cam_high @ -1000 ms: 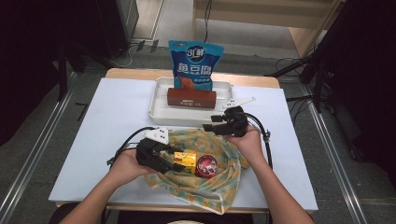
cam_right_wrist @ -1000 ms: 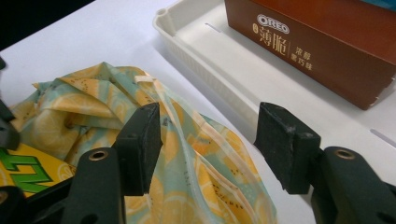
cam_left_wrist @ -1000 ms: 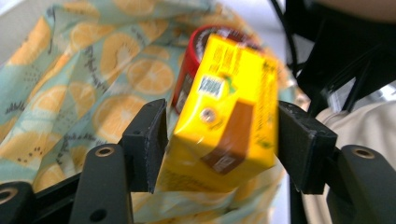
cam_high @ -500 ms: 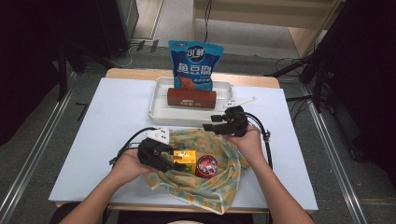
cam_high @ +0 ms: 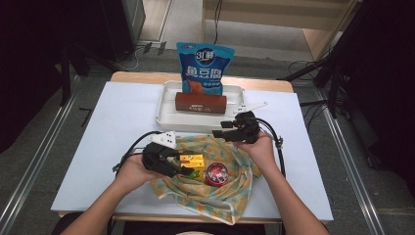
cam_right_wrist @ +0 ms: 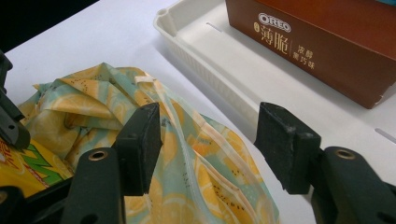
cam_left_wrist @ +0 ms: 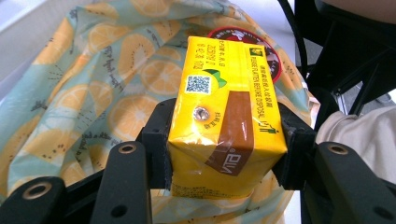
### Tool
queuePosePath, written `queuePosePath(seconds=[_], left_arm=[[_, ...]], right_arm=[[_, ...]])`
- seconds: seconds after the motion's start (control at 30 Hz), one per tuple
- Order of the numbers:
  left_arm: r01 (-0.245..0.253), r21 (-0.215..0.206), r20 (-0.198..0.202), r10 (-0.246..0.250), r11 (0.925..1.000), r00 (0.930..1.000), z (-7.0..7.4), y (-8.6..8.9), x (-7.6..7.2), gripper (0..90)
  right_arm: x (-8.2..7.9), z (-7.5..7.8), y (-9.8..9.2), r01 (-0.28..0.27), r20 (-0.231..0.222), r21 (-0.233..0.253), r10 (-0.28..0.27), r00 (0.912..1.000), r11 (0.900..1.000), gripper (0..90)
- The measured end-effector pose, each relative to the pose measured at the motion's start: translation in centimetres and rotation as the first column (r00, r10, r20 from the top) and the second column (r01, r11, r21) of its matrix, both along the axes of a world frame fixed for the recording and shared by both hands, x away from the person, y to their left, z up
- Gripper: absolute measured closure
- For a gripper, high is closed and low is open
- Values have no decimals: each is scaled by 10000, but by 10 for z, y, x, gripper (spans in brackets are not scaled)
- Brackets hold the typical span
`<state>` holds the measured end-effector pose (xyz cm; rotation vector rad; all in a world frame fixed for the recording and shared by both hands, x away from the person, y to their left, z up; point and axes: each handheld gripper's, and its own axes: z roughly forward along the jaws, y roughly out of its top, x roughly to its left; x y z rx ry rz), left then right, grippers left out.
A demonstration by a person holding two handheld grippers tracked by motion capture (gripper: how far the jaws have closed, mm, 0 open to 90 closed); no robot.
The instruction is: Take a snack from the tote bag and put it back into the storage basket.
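Carton: we see a yellow drink carton (cam_left_wrist: 223, 125) with a brown band and a QR code, over the orange-print cloth bag (cam_high: 215, 191).
Left gripper (cam_high: 188, 170): we find it pinching the carton.
Right gripper (cam_right_wrist: 208, 144): spread above the bag's rim.
Surface: white table (cam_high: 122, 117), white tray (cam_high: 169, 115) behind.
Room: dark, grey floor.

- Table (cam_high: 112, 122): tray (cam_high: 166, 105) at the far middle; fruit-print cloth bag (cam_high: 220, 196) at the near edge, just before the tray.
- Oreo box (cam_high: 200, 103) lies in the tray; fish tofu snack bag (cam_high: 204, 66) stands behind it.
- Drink carton (cam_high: 192, 161) over the cloth bag, between the jaws of the left gripper (cam_high: 183, 170).
- Round tin (cam_high: 216, 174) in the cloth bag, just right of the carton.
- Right gripper (cam_high: 220, 133) over the bag's far right edge, near the tray.
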<state>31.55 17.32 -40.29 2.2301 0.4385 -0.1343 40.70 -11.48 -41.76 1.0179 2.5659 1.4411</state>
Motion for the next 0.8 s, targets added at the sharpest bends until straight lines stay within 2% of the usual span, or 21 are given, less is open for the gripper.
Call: queuePosePath(seconds=[0.27,0.6,0.8], left_arm=[[-325,-176,138,328,9993,9994,8,3,0,503],[-577,-402,-58,575,9975,9983,15,8,4,504],[-700,-424,-35,699,9966,9975,21,11,4,504]], right_arm=[[0,0,1,-65,28,-9,65,10000,10000,420],[-1,-1,3,-203,53,-149,204,9998,9997,420],[-1,-2,4,-263,53,-197,264,9996,9995,419]])
